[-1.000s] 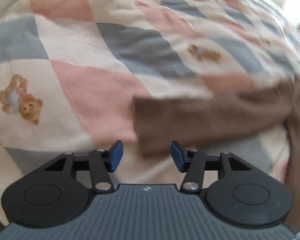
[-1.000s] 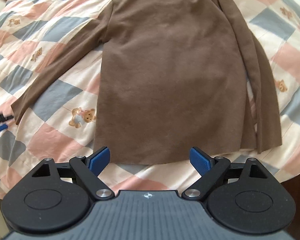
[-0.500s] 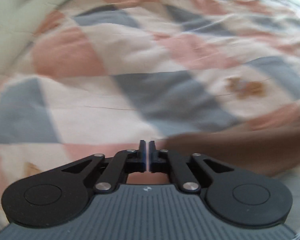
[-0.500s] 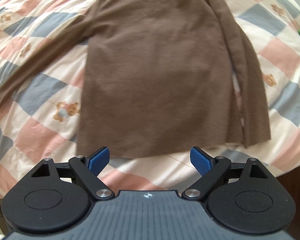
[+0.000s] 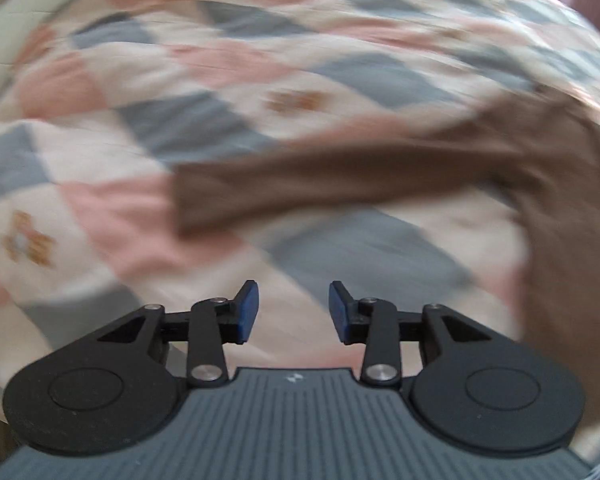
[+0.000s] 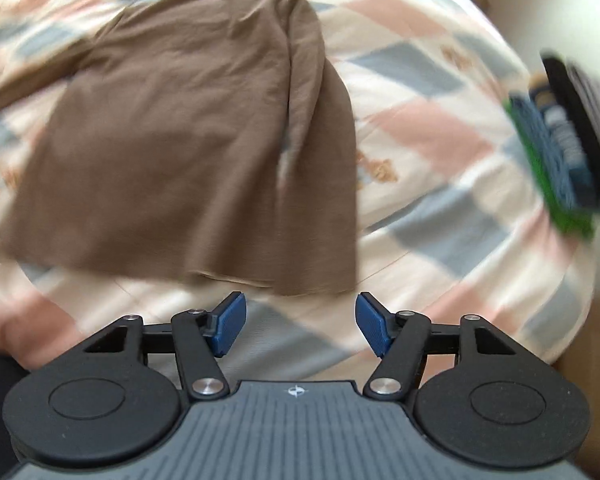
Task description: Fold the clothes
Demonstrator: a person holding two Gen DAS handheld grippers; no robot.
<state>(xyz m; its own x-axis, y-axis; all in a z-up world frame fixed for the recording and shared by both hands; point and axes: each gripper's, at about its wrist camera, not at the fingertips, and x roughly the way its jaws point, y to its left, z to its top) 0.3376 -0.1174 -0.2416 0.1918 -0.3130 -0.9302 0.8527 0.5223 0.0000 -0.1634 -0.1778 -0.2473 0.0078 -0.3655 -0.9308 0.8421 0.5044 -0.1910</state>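
A brown long-sleeved top (image 6: 172, 136) lies flat on a patchwork quilt. Its right sleeve (image 6: 320, 184) lies along the body's right side, the cuff end just ahead of my right gripper (image 6: 298, 324), which is open and empty above the quilt. In the left wrist view the other sleeve (image 5: 320, 180) stretches out to the left, its cuff ahead and slightly left of my left gripper (image 5: 293, 312). That gripper is open, holds nothing, and hangs short of the cuff. Both views are motion-blurred.
The quilt (image 5: 340, 80) has pink, blue-grey and cream diamonds with small bear prints. A blurred green, blue and black object (image 6: 560, 140) sits at the bed's right edge. The bed edge (image 6: 572, 280) drops away at the right, with a pale wall beyond.
My left gripper was shut half a second ago and is now open, pulled back from the sleeve cuff. The right gripper has swung right and closer to the top's hem and right sleeve.
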